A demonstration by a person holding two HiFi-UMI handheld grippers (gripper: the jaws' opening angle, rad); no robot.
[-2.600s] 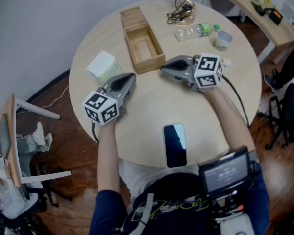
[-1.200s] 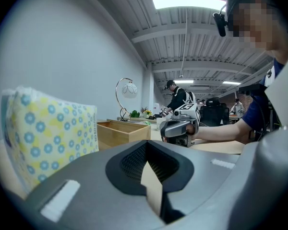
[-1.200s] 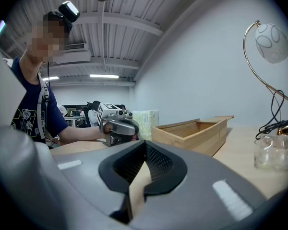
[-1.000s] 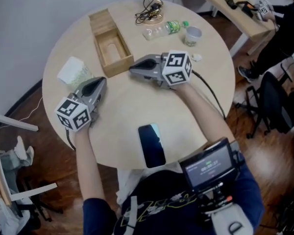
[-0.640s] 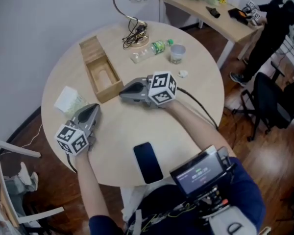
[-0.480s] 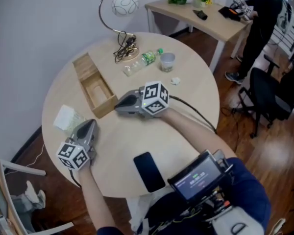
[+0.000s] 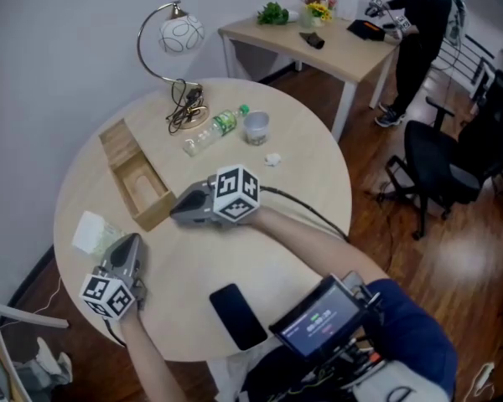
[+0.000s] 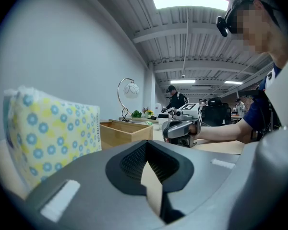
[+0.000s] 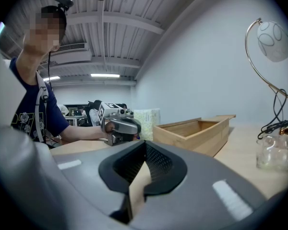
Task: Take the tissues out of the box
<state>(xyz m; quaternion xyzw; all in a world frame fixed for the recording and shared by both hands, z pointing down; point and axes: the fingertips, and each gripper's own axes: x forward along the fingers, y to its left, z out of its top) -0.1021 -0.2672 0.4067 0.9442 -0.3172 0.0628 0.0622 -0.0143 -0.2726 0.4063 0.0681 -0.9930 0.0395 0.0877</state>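
**Tissue pack on the table, both grippers closed and empty**

Head view: a round table point(image 7: 310, 182) fills the middle of the frame. The wooden box point(image 7: 140, 189) lies open at the left centre. The tissue pack point(image 7: 92, 231) lies outside the box, on the table at the left edge, just below and left of it. The left gripper point(image 7: 131, 241) rests on the table at the lower left, its tip near the tissue pack. The right gripper point(image 7: 178, 212) rests in the middle, its tip just beside the near end of the box. A dark phone point(image 7: 237, 315) lies at the lower centre. A lamp point(image 7: 173, 36), a bottle point(image 7: 213, 131) and a cup point(image 7: 256, 126) stand or lie at the upper part of the table.

Left gripper view: the two jaws of the left gripper point(image 8: 151, 174) are together and hold nothing. The tissue pack point(image 8: 53, 133) stands large at the left of the frame, beside the jaws, not between them. The wooden box point(image 8: 125, 131) is behind it, and the right gripper point(image 8: 180, 131) is at the centre.

Right gripper view: the jaws of the right gripper point(image 9: 137, 178) are also pressed together and are empty. The wooden box point(image 9: 197, 131) is at the centre right, the tissue pack point(image 9: 148, 118) is left of it, and the left gripper point(image 9: 120, 128) is further left.
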